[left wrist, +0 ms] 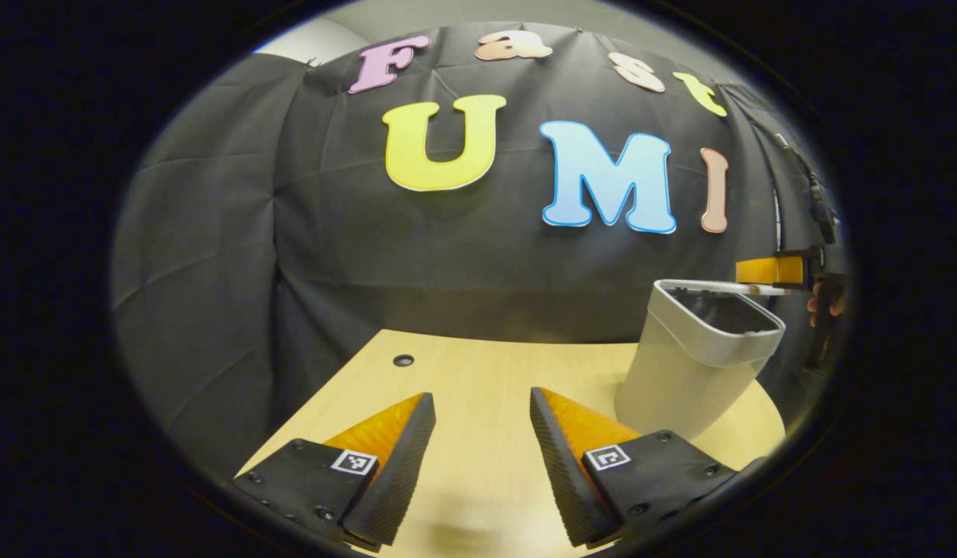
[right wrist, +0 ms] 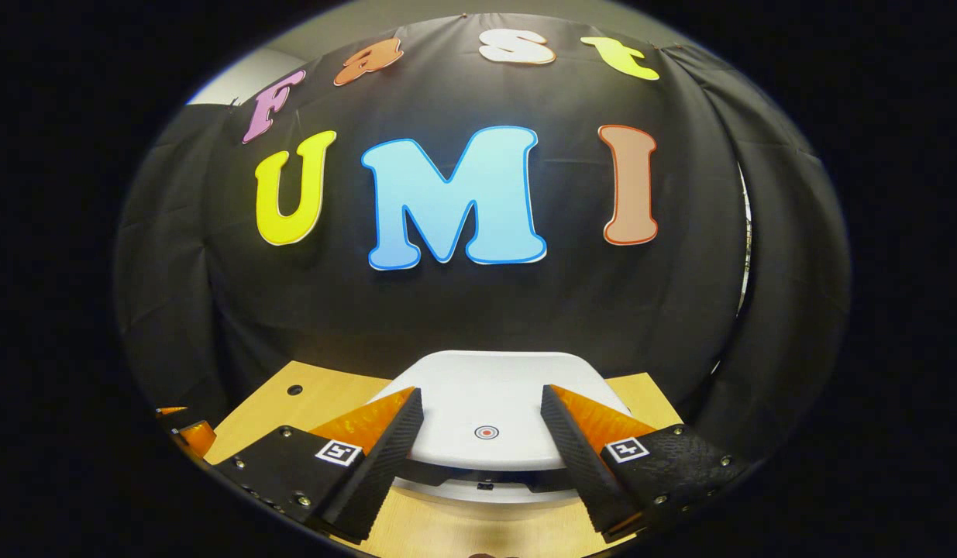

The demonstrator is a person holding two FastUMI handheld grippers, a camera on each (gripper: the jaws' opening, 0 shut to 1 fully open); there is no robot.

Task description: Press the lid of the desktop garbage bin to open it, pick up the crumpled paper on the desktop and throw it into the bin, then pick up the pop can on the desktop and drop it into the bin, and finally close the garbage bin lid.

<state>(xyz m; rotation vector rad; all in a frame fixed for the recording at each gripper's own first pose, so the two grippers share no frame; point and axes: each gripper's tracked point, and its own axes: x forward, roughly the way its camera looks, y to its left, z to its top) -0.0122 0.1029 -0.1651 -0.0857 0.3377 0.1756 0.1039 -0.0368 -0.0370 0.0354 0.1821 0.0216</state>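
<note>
A grey desktop bin (left wrist: 691, 364) stands at the right of the wooden table (left wrist: 478, 364). Its white lid (left wrist: 718, 287) lies nearly flat over the rim, with a dark gap under it. My right gripper (left wrist: 772, 271) hovers at the lid's far right end, held by a hand (left wrist: 823, 304). In the right gripper view the lid (right wrist: 486, 395) with a small red dot (right wrist: 487, 432) sits just beyond my open right gripper (right wrist: 482, 394), and a dark slit shows under its near edge. My left gripper (left wrist: 482, 397) is open low over bare table left of the bin, holding nothing.
A small dark cable hole (left wrist: 403, 360) sits in the table at the back left, also seen as the hole (right wrist: 294, 390) from the right gripper. Black cloth walls close the back and sides. Part of the left gripper (right wrist: 187, 434) shows at the lower left.
</note>
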